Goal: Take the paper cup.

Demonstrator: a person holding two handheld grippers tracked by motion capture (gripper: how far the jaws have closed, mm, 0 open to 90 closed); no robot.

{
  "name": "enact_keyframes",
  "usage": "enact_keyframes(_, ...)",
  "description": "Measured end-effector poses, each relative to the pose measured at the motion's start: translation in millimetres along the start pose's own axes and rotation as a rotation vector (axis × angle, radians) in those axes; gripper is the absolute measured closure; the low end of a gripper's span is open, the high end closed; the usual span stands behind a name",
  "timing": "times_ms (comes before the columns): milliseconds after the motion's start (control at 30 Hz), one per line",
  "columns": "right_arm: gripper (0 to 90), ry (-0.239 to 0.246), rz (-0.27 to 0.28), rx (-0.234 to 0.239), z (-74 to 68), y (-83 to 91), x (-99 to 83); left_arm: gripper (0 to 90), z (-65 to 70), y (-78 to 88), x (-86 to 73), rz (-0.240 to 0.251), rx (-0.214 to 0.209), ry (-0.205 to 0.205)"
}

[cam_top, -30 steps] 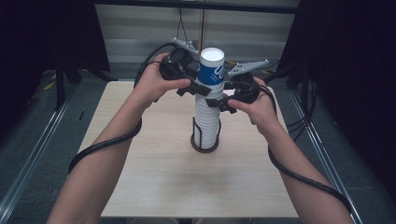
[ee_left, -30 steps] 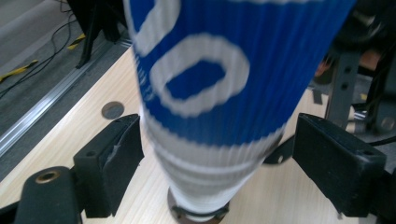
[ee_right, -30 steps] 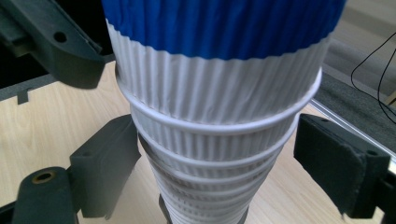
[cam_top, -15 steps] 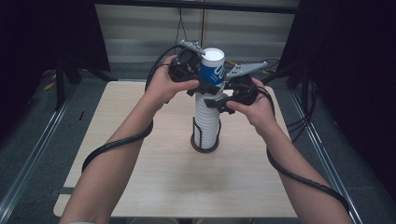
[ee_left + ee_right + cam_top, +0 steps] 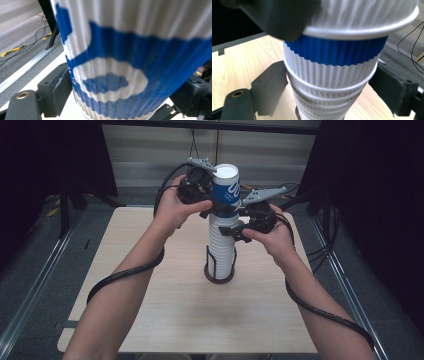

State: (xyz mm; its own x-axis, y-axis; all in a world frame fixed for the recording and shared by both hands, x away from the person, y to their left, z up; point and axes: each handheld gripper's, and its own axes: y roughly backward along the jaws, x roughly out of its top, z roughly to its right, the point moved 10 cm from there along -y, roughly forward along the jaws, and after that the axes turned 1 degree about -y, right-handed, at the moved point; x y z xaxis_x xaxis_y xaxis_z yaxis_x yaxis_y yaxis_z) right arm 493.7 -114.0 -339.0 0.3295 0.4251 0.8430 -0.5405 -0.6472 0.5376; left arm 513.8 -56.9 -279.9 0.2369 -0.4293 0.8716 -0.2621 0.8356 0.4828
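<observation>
My high view: table (image 5: 150,320) evenly lit, frame sides black. My gripper views: cup (image 5: 140,62) blurred close, soft shadows.

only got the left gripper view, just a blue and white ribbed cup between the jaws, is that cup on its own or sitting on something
observer: in the high view the top cup sits on a tall stack of cups that stands in a dark holder on the table.
operator: where's the other hand
observer: the right hand-held gripper is just below yours. Its jaws have just been closing, and they sit either side of the stack under the top cup.
operator: and mine from outside
observer: from above, the left hand-held gripper has the top cup at about mid-height, coming in from the stack's left. Its jaws have just been closing with that cup between them.
</observation>
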Motion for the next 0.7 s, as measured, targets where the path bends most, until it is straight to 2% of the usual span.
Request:
enact_keyframes(533, 15.4, 0.009, -0.004, -0.001, 0.6, 0.8, -2.7, 15.8, 0.5, 7.1, 6.5, 0.012, 0.003, -0.008)
enact_keyframes(700, 15.5, 0.008, -0.009, -0.003, 0.9, 0.6, -3.8, 16.4, -0.6, 8.8, 8.1, 0.014, 0.002, 0.004)
